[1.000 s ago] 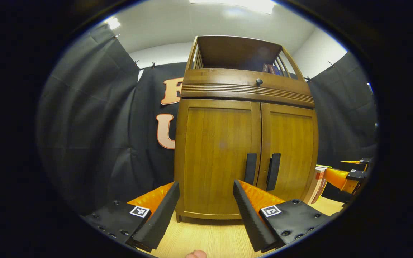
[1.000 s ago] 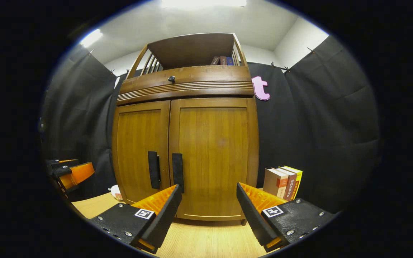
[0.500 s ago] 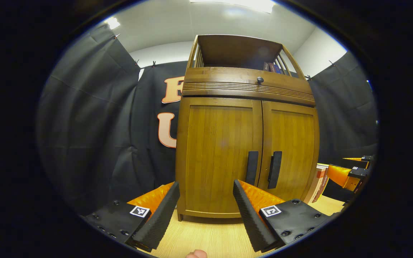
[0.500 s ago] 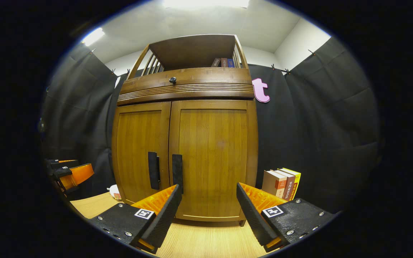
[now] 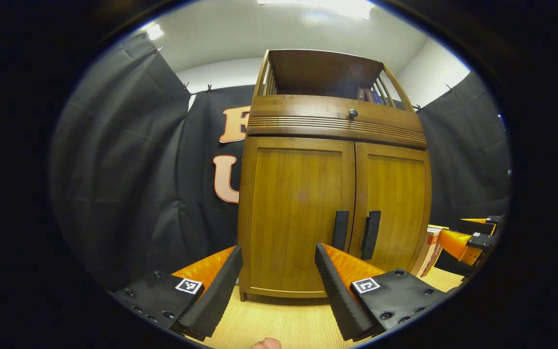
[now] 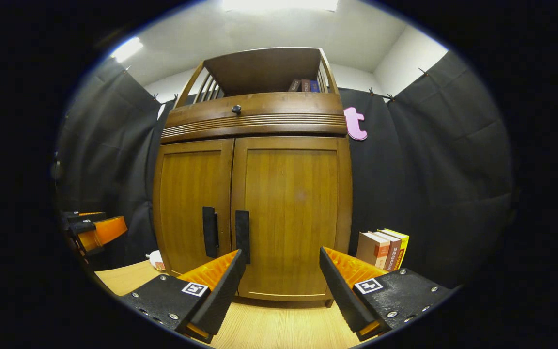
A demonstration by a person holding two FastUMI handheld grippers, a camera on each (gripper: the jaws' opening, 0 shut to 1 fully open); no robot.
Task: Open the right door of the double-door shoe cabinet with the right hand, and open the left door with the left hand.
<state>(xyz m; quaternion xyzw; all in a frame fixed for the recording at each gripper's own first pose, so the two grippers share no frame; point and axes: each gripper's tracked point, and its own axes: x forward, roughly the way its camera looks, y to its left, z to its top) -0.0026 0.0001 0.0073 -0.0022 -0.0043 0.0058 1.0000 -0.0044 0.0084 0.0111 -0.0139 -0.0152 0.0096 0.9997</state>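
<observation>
Cabinet: wooden double-door shoe cabinet (image 5: 332, 194) upright on pale wood floor (image 5: 284, 322), backed by black cloth wall; seen again in right gripper view (image 6: 255, 194).
Left door: shut (image 5: 296, 213), flush with frame; dark vertical handle (image 5: 340, 230) at inner edge, just beside centre seam.
Right door: shut (image 6: 291, 213); dark vertical handle (image 6: 242, 236) at inner edge, close to its twin across the seam.
Top section: ribbed band with small dark knob (image 5: 352, 113); open railed shelf above holding a few books (image 6: 304, 86).
Left gripper: fingers spread wide (image 5: 279, 286), nothing between them, short of the cabinet front, aimed at lower half of left door; apart from handle.
Right gripper: fingers spread wide (image 6: 283, 286), nothing between them, short of the cabinet, aimed at lower half of right door; apart from handle. Also seen far right in left gripper view (image 5: 472, 240).
Room, front: bare strip of floor between both grippers and cabinet base.
Room, left flank: cloth wall near cabinet's left side; small pale object (image 6: 155, 259) on floor by the left corner, too small to identify.
Room, right flank: row of upright books (image 6: 383, 248) on floor just beside cabinet's right edge.
Bottom edge: fingertip of holding hand (image 5: 265, 343) at lower rim of left gripper view.
</observation>
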